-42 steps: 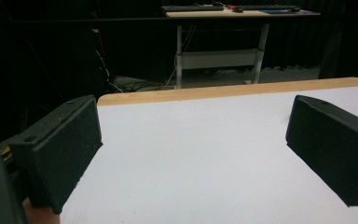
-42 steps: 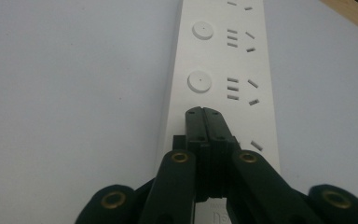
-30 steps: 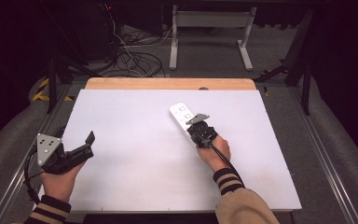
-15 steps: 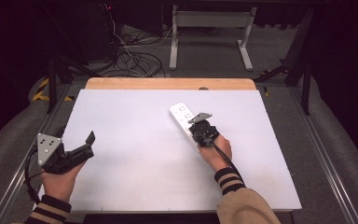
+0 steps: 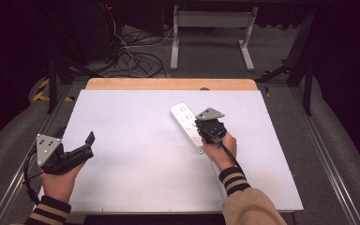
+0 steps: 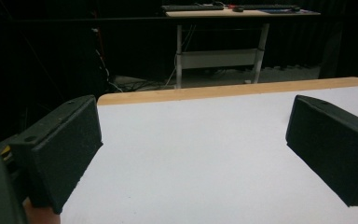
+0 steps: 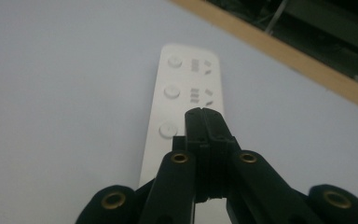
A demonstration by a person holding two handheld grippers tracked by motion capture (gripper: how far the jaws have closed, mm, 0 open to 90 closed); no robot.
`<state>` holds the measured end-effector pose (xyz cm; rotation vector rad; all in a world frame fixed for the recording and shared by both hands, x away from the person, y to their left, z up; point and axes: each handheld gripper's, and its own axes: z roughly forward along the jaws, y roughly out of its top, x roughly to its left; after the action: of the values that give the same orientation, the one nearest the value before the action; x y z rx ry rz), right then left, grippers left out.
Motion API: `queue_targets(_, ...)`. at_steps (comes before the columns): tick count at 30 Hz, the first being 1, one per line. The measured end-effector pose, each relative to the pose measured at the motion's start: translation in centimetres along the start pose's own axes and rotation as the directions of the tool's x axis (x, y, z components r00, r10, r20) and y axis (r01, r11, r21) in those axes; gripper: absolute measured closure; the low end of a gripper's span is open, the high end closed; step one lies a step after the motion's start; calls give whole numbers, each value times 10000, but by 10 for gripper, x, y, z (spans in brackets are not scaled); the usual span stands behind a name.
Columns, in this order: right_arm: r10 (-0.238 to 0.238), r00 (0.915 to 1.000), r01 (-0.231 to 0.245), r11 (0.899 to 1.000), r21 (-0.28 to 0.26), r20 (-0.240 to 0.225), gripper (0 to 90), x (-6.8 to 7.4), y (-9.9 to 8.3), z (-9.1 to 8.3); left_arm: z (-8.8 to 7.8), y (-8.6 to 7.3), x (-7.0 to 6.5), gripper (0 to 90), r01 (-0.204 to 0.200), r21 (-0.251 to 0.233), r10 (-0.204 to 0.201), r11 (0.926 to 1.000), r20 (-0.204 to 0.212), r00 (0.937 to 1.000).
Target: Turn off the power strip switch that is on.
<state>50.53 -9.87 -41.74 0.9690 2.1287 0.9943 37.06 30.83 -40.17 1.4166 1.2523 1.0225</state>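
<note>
A white power strip (image 5: 187,127) lies flat on the counter (image 5: 136,154), a bit right of the middle, with its far end pointing to the back. It has round buttons in a row. The right gripper (image 7: 204,113) has its jaws closed tight with nothing between them, and the tip is just over the button nearest the hand. I think it is there to push the buttons. I cannot tell if any button is pushed yet, so most of the job may be left. The left gripper (image 5: 90,138) sits far off at the left, jaws wide open and holding nothing.
</note>
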Motion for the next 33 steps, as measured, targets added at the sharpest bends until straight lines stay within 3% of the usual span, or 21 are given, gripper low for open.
queue_targets(1,299,9995,-292,9962,-824,77,900,-11,4,-19,-1,0,1,40,-24,-34,24,10000,2,10000)
queue_targets(2,299,9995,-292,9962,-824,77,900,-11,4,-19,-1,1,1,40,8,-77,-8,10000,1,10000)
queue_targets(3,538,9985,-535,9812,-1852,-37,900,-20,4,-43,-2,1,1,41,9,-102,-9,9999,14,10000)
queue_targets(4,538,9985,-535,9812,-1852,-37,900,-20,4,-43,-3,1,1,41,17,-116,-17,9999,3,10000)
queue_targets(5,696,9973,-731,9548,-2881,-224,900,-28,-4,-71,-4,1,1,41,26,-194,-26,9998,10,10000)
queue_targets(6,655,9979,-618,9453,-3202,8,900,-30,-9,-84,-4,1,2,41,28,-208,-28,9998,-18,10000)
queue_targets(7,655,9979,-618,9453,-3202,8,900,-30,-9,-84,-4,1,2,41,12,-221,-14,9998,-83,10000)
queue_targets(8,641,9978,-532,9226,-3822,159,900,-35,-25,-110,-3,1,2,43,25,-213,-28,9998,-141,9999)
queue_targets(10,904,9954,-674,8939,-4432,310,900,-42,-45,-136,-4,1,2,43,59,-233,-64,9997,-201,9998)
queue_targets(11,904,9954,-674,8939,-4432,310,900,-42,-45,-136,-4,2,1,43,63,-245,-69,9997,-229,9997)
queue_targets(12,1230,9899,-761,8818,-4654,711,900,-47,-63,-152,-5,3,-1,45,46,-308,-53,9995,-244,9997)
queue_targets(13,1230,9899,-761,8818,-4654,711,900,-47,-63,-152,-5,3,-1,45,46,-308,-53,9995,-244,9997)
queue_targets(14,1674,9819,-1039,8672,-4869,886,900,-54,-73,-160,-5,3,-1,45,-3,-374,-7,9993,-259,9997)
queue_targets(16,1918,9767,-1173,8523,-5097,960,900,-61,-76,-162,-4,4,-3,45,-44,-329,36,9995,-246,9997)
queue_targets(21,2118,9712,-1247,8420,-5248,1090,900,-65,-82,-157,-2,3,-3,45,-86,-312,81,9995,-135,9999)
queue_targets(24,2001,9711,-996,8351,-5410,1301,900,-65,-86,-152,-3,3,-1,45,-4,-305,0,9995,-115,9999)
queue_targets(29,2283,9667,-1302,8276,-5460,1155,900,-67,-92,-148,-5,4,-1,44,-23,-420,17,9991,-147,9999)
queue_targets(30,2359,9660,-1434,8293,-5402,1058,807,-69,-95,-146,-5,4,-2,45,-39,-423,33,9991,-130,9999)
queue_targets(31,2359,9660,-1434,8293,-5402,1058,807,-69,-95,-146,-4,4,-2,45,-46,-411,41,9991,-123,9999)
queue_targets(33,2466,9576,-1284,8280,-5458,1488,534,-69,-96,-142,-4,3,-3,43,-111,-371,106,9992,-142,9998)
